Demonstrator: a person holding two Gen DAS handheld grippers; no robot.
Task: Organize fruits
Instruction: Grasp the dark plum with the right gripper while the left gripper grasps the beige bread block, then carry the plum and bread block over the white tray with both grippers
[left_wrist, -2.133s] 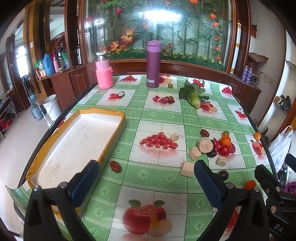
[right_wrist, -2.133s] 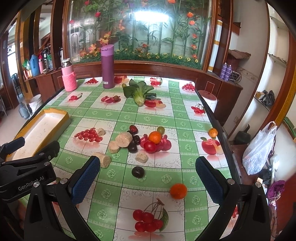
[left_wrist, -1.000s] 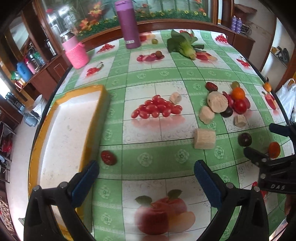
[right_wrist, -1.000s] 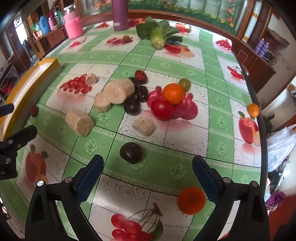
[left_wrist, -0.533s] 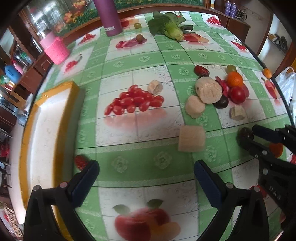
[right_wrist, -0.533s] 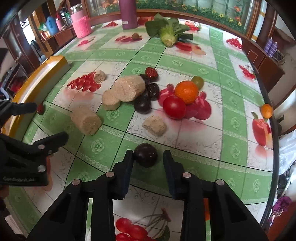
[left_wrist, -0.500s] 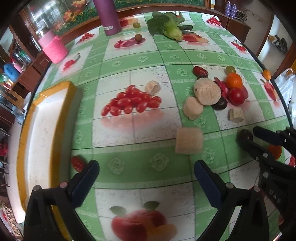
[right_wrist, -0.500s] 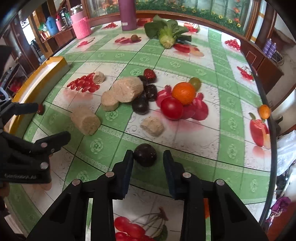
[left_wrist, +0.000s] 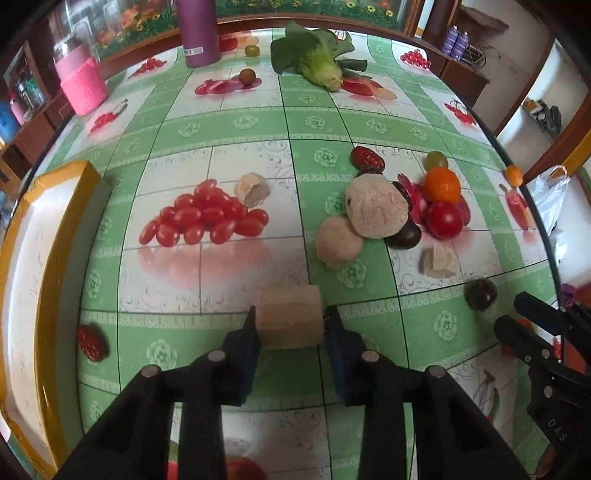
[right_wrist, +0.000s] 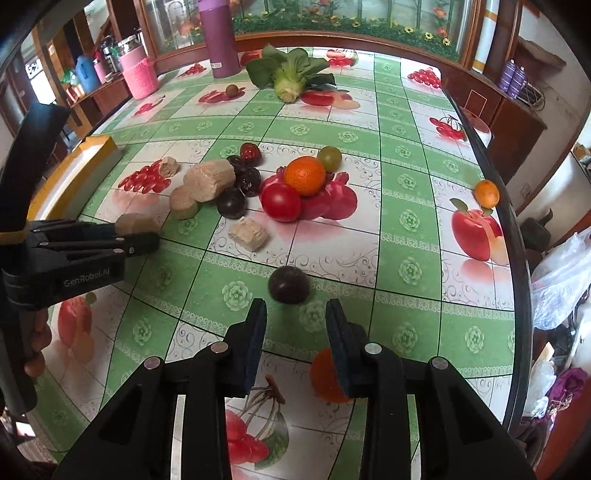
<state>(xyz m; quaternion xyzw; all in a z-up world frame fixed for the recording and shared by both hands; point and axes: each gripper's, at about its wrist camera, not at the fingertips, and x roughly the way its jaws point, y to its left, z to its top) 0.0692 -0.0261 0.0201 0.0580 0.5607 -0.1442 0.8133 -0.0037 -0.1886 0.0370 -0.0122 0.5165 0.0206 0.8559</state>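
The pale beige cylindrical fruit chunk (left_wrist: 289, 316), which lay free on the desk half a second earlier with the left tongs (left_wrist: 290, 325) spread wide, is now clamped between their blue pads, one pad pressed on each flat end. Its long axis runs sideways across the left wrist view, from pad to pad, level with the green-and-white checked oilcloth desk (left_wrist: 236, 122). In the right wrist view the same chunk (right_wrist: 136, 223) shows at the tip of the left tongs (right_wrist: 147, 236).

Relative to this chunk, the small dark round plum (left_wrist: 480, 293) lies to the right, and the right tongs (right_wrist: 295, 314) are seen just short of that plum (right_wrist: 289, 284), partly closed, unchanged from half a second ago, with nothing between the pads. An orange mandarin (right_wrist: 327, 376) is partly hidden behind the right pad.

Beyond the chunk stands the cluster of two larger beige pieces (left_wrist: 376, 210), a red tomato (left_wrist: 444, 219) and an orange (left_wrist: 441, 183). To the chunk's left lie a red strawberry (left_wrist: 90, 343) and the yellow-rimmed white tray (left_wrist: 55, 229).
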